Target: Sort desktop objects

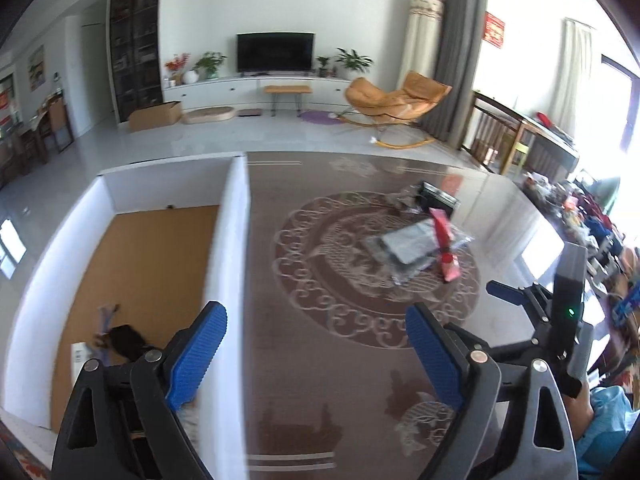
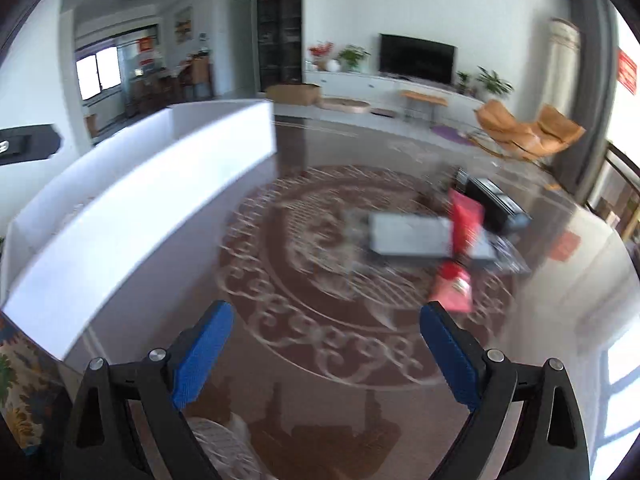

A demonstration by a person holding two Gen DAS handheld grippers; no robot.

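Blue ribbed pads [image 1: 196, 356] of the left hand-held gripper [image 1: 316, 354] are seen spread wide at the bottom of the left wrist view, with nothing between them — released. One pad hangs over the white-walled box [image 1: 236, 240], the other over the tabletop [image 1: 320, 400]. The right hand-held gripper [image 2: 326, 354] is likewise spread wide and empty above the patterned brown surface.

Inside the box, on its brown cardboard floor, a few items are already deposited near the close corner: a dark object [image 1: 124, 340], a pale purple piece [image 1: 106, 316] and a white card [image 1: 80, 356]. What they are exactly cannot be told.

A cluster is left unsorted on the tabletop, well apart from the box: a grey flat packet [image 2: 408, 234] in clear wrapping, a red packet [image 2: 466, 216] lying across it, a pink-red packet [image 2: 452, 288] just beside it, and a black box-like item [image 2: 496, 204] behind. Much of the right wrist view is smeared by motion blur, so finer detail is lost.

The task is judged partly done — several things are boxed, and at least four remain to be fetched from the pile.
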